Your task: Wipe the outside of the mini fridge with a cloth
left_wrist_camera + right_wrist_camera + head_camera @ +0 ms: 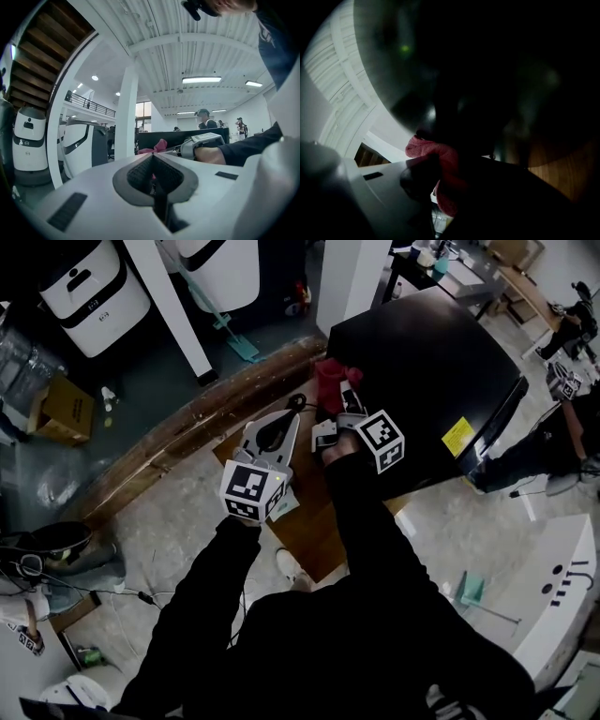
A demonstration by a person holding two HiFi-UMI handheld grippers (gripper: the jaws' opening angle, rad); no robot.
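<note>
The right claw (338,406) covers part of the cloth (328,379); the mini fridge (497,70) blurs dark close up

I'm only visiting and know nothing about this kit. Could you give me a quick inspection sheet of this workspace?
Surface: black mini fridge with a yellow sticker, standing on a wooden board.
Job's things: red cloth pressed against the fridge's near corner.
Clutter: cardboard box on the floor.
Grippers: right gripper shut on the cloth; left gripper shut, empty, off the fridge.
Cables: thin cable trailing over the floor.
Surroundings: white machines; another person at the right.
</note>
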